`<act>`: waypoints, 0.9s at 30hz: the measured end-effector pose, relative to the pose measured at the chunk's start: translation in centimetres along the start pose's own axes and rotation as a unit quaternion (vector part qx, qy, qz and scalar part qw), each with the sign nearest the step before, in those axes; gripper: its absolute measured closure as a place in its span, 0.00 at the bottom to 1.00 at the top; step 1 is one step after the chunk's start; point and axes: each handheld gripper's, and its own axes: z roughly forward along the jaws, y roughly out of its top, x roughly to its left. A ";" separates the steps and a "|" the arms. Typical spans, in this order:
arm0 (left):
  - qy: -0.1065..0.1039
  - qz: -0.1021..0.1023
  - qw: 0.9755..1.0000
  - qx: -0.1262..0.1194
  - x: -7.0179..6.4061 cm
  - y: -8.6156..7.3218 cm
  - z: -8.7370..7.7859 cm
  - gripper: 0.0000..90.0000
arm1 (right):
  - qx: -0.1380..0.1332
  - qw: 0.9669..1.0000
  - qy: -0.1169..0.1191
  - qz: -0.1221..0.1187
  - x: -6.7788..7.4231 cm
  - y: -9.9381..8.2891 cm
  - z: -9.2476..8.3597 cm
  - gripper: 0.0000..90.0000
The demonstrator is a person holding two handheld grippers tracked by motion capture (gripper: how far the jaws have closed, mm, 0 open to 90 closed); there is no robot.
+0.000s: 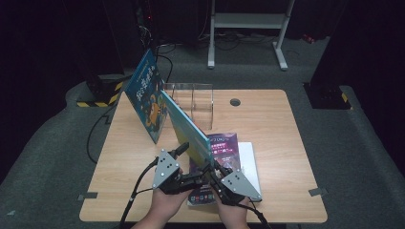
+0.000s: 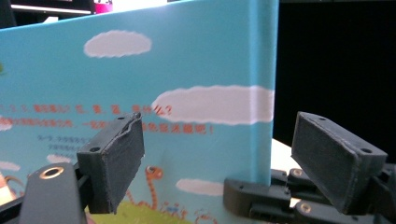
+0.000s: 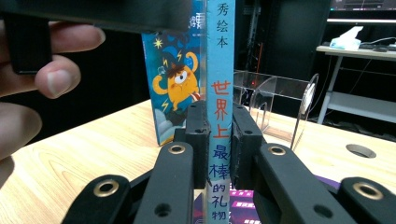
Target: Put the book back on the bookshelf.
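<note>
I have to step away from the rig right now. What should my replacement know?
Right gripper: shut on the spine of the light-blue book, holding it upright on edge above the purple book.
Left gripper: open beside the light-blue book's cover, pads off it.
Dark-blue book stands at the table's back left, beside the clear rack, which looks empty.
Done: light-blue book lifted upright.
Left: probably set the books into the rack; purple book and the white one under it lie flat.

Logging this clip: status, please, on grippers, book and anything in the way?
Right gripper shut on light-blue book spine, book upright. Left gripper open beside its cover. Clear rack behind; purple book flat beneath.
</note>
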 end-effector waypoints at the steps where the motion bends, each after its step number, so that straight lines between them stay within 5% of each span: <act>1: 0.000 -0.001 1.000 0.000 0.0 0.1 0.2 0.19 | 0.000 1.000 0.000 0.000 0.0 0.0 0.0 0.89; 10: 0.008 -0.006 1.000 0.003 -0.5 0.5 1.1 0.17 | -0.001 1.000 0.004 -0.005 0.3 -0.1 0.0 0.89; 22: 0.064 0.007 0.998 0.017 -1.0 0.1 1.5 0.15 | -0.004 1.000 0.015 -0.027 1.2 -0.4 -0.1 0.88; 27: 0.077 -0.003 0.997 0.019 -0.6 -0.1 1.1 0.16 | -0.004 0.999 0.030 -0.031 1.7 -0.7 0.0 0.85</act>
